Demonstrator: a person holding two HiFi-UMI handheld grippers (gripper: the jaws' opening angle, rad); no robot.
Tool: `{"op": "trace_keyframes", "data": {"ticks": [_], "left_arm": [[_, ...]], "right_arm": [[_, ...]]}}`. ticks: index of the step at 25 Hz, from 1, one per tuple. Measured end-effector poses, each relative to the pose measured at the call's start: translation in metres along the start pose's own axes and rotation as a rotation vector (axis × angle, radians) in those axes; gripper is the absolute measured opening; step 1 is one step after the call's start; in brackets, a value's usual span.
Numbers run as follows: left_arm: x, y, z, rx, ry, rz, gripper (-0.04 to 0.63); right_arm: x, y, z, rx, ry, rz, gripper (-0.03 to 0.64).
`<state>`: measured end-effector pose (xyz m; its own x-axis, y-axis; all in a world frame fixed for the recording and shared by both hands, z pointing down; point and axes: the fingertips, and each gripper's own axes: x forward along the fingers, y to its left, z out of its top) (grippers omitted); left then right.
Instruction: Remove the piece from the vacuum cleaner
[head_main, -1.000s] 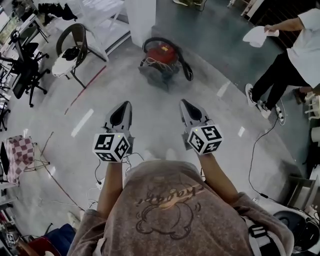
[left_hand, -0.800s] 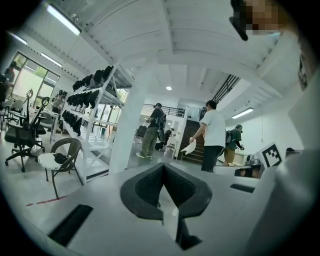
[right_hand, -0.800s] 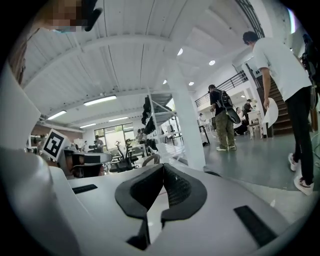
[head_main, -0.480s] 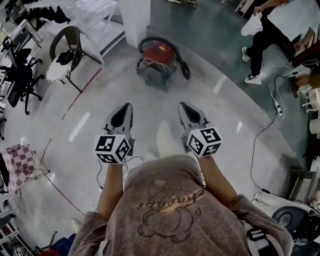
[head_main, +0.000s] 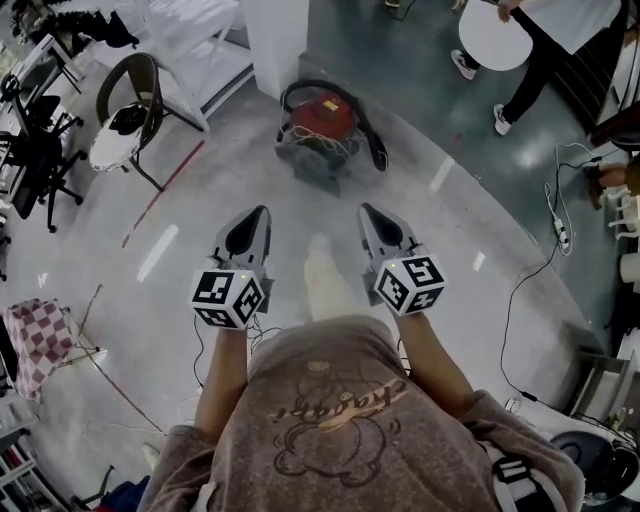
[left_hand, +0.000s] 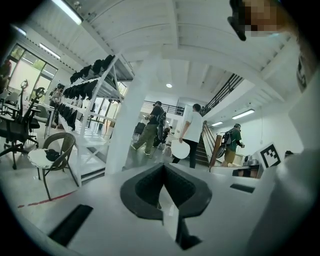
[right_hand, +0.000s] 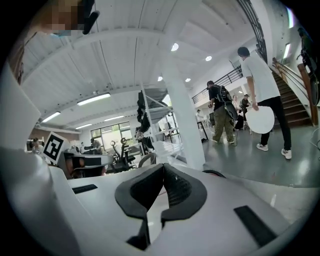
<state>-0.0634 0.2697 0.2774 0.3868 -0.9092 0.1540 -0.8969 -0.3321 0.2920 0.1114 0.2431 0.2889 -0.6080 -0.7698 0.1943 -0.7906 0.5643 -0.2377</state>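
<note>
- Head view showed the red canister vacuum cleaner (head_main: 322, 125) on the grey floor (head_main: 450, 230), well apart from the left gripper (head_main: 257, 213) and right gripper (head_main: 368, 210).
- Both were clenched, empty.
- Opening up before reaching its piece looked wise.

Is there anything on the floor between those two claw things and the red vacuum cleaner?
No. In the head view, only bare grey floor lies between the left gripper, the right gripper and the vacuum cleaner.
</note>
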Motion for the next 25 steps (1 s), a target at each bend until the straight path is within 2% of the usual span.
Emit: {"op": "trace_keyframes", "data": {"ticks": [17,25], "left_arm": [[0.191,0.071,0.059,-0.013,0.023,0.004,0.003],[0.246,0.096,0.070,-0.025,0.032,0.008,0.002]], "right_arm": [[0.171,-0.111,0.065,0.013,0.037,0.040,0.000],[0.218,-0.143,0.079,0.026,0.042,0.052,0.000]]}}
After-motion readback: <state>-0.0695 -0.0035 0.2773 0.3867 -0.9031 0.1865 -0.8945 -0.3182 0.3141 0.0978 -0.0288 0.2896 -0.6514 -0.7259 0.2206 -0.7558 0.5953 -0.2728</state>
